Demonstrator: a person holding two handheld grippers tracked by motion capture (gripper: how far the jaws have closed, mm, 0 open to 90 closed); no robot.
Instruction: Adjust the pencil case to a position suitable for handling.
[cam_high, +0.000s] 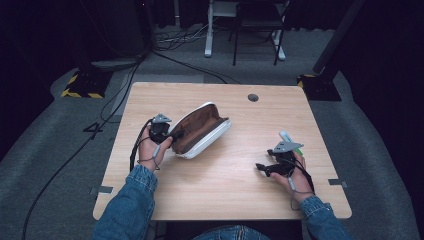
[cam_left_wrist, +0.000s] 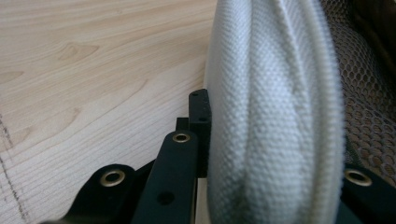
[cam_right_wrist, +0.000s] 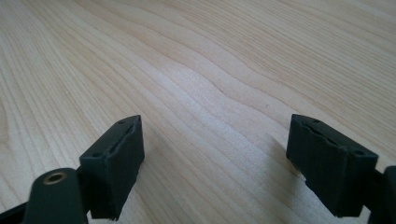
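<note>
On the table, left gripper apparently clamps the pouch's rim.

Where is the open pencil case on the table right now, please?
In the high view the pencil case lies open left of the table's centre, its near end clamped in the left gripper.

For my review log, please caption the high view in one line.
Left gripper clamps the open white pencil case's rim; right gripper rests open on the wooden table.
</note>
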